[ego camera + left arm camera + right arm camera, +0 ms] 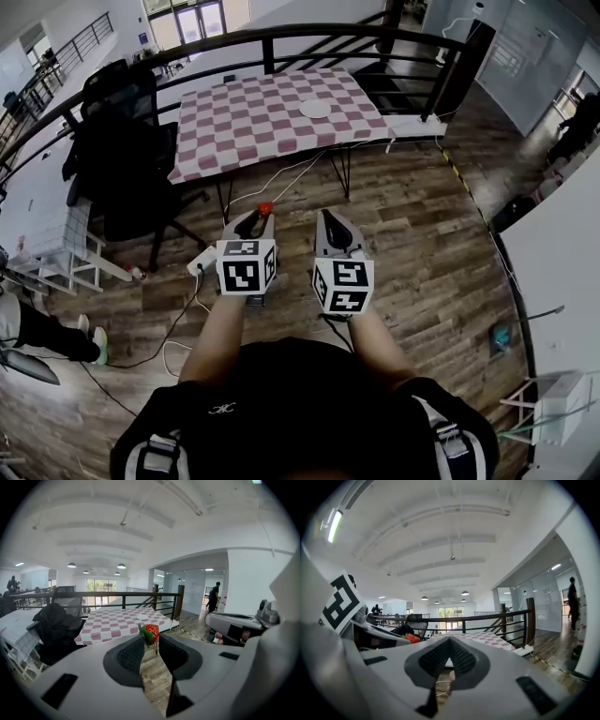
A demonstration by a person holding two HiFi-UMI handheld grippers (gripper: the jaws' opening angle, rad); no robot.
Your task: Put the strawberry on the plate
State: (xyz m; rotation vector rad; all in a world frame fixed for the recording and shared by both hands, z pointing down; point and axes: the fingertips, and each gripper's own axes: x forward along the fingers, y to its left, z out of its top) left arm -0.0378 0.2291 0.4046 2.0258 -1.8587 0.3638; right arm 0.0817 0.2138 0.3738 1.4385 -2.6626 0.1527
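Left tool [262, 216] is up in front of the person, and there's the strawberry [151, 633], red with its green leaves, pinched right at the tips of the 2 jaws. The jaws are closed in on the fruit from both sides and only part-way together, with a narrow wedge of wooden floor [412, 234] showing below the fruit in the left gripper view. From the head view the strawberry is a small red dot at the very front end of that tool.

Right tool [328, 218] sits just beside the left one, on its right and level with it, the 2 marker cubes side by side. Its jaws meet at the tips with nothing between them; the right gripper view shows only floor and a white cable through the gap lower down. That same view catches the strawberry off to its left, at the nose of the left tool.

Straight ahead of both tools, well apart from them, stands the counter [253, 127] under a red-and-white checked cloth. The white plate [316, 109] lies on it, toward its far right part, bare. Ahead and left of the left tool is a black office chair [122, 150] draped in dark clothing. A dark railing [281, 37] runs behind the counter.
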